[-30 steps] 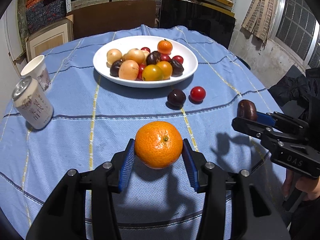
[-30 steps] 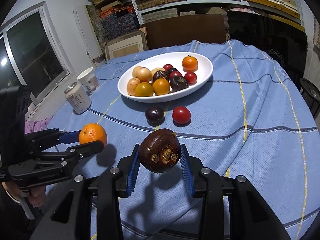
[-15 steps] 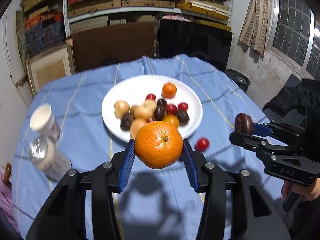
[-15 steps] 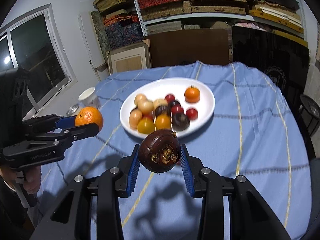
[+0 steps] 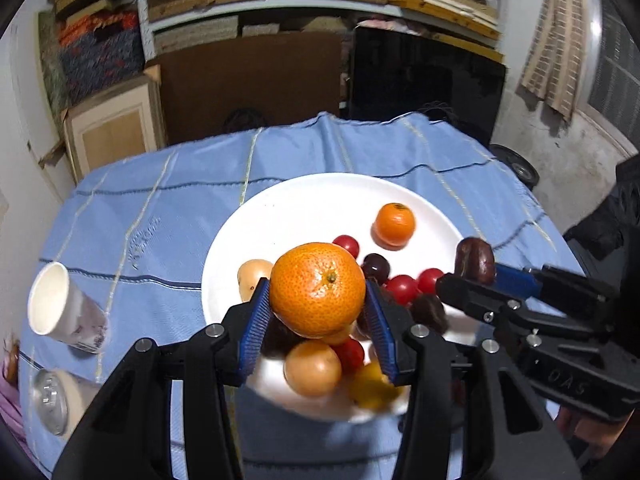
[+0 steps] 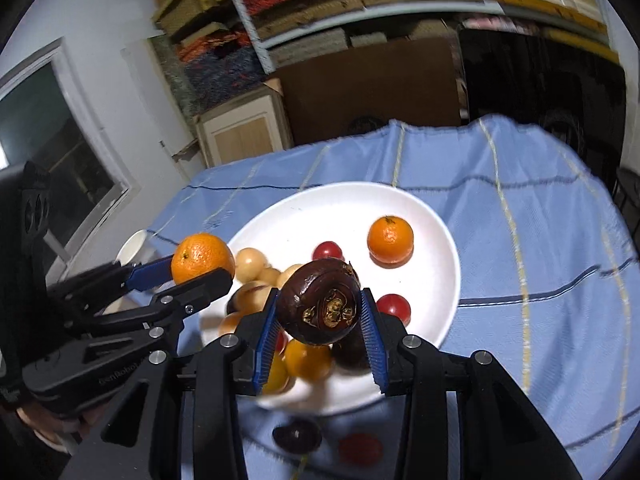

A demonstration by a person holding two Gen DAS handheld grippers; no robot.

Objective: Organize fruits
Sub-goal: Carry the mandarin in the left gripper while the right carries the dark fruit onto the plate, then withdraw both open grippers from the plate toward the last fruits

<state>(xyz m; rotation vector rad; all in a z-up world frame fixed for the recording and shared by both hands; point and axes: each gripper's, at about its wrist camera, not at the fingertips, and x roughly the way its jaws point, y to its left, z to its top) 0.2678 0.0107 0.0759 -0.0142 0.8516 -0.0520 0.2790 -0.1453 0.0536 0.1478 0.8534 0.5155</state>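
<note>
While both fruits hang above the wide white plate (image 5: 256,216), you are in the carrying-to-drop step. Your left gripper (image 5: 318,312) is clamped on the round orange mandarin (image 5: 318,290), its blue pads pressing each side, and the fruit hovers over the heap of yellow, red and dark fruits at the plate's near half. Your right gripper (image 6: 320,314) is clamped on the dark brown round fruit with the rough stem scar (image 6: 320,302), held over the same heap, just beside the left gripper.

Judging by the layout, the far half of the plate is barer, with only a second small orange mandarin (image 6: 390,240) resting there. The next move calls for lowering each fruit close to the plate before you part the jaws, so neither rolls off the pile; aim for a bare patch and keep the two grippers from bumping.

Off the plate, on the blue checked tablecloth (image 6: 540,240) of the table, a dark plum-like fruit (image 6: 297,436) and a small red tomato-like fruit (image 6: 359,449) lie waiting, blurred in view.
</note>
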